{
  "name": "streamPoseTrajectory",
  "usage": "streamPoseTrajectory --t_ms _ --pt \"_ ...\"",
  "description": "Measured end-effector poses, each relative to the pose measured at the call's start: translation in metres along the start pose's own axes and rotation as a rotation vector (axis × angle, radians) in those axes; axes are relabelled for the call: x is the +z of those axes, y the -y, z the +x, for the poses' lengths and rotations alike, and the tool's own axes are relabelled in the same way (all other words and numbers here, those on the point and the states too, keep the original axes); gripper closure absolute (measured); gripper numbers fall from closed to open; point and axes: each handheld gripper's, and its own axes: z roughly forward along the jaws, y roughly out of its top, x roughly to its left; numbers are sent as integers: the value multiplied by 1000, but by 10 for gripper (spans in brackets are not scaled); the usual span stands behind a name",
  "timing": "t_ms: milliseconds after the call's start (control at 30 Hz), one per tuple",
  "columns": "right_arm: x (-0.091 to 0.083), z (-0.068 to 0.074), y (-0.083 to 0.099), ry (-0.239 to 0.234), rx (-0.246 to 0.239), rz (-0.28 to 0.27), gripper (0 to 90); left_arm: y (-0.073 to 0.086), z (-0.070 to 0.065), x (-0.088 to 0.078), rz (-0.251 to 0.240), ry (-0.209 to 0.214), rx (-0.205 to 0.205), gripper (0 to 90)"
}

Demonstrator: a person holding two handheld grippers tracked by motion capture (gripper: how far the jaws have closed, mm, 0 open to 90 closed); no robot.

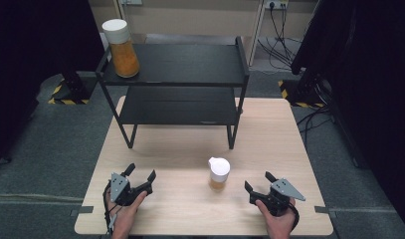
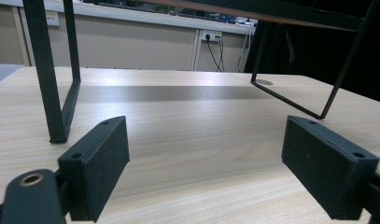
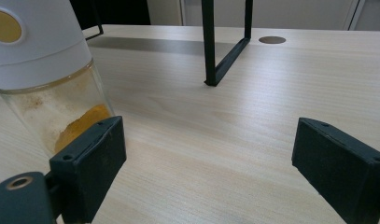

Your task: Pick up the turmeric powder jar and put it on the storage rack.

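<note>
A small clear jar (image 1: 219, 174) with a white lid and orange powder stands on the light wood table (image 1: 190, 149) near the front middle. In the right gripper view the jar (image 3: 47, 88) sits just left of the left jaw. A taller jar (image 1: 121, 48) of orange powder with a white lid stands at the left end of the black rack's (image 1: 175, 64) top shelf. My left gripper (image 1: 140, 177) rests open on the table at front left, empty. My right gripper (image 1: 257, 181) lies open at front right, a little right of the small jar.
The two-tier black metal rack (image 1: 180, 104) stands on the back half of the table; its legs (image 2: 52, 88) rise ahead of the left gripper. Cables (image 1: 309, 119) and dark stands flank the table on the grey floor.
</note>
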Motion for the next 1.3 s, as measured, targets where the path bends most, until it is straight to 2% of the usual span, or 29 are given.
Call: streamPoseTrajectory --t_ms 700,800,1033,1167,1300 --pt "1 -2 -2 -17 -7 13 87 1 1 0 -5 8 -7 140" --pt "1 -2 -1 -20 -5 2 87 1 1 0 -4 8 -5 140" --pt "-3 -6 -3 -78 -20 -21 87 1 0 0 -7 4 -7 140" --pt "0 -7 -6 -129 -39 -13 87 1 0 0 -8 4 -7 139" --pt "3 -4 -11 -162 -61 -11 87 1 0 0 -7 3 -7 139"
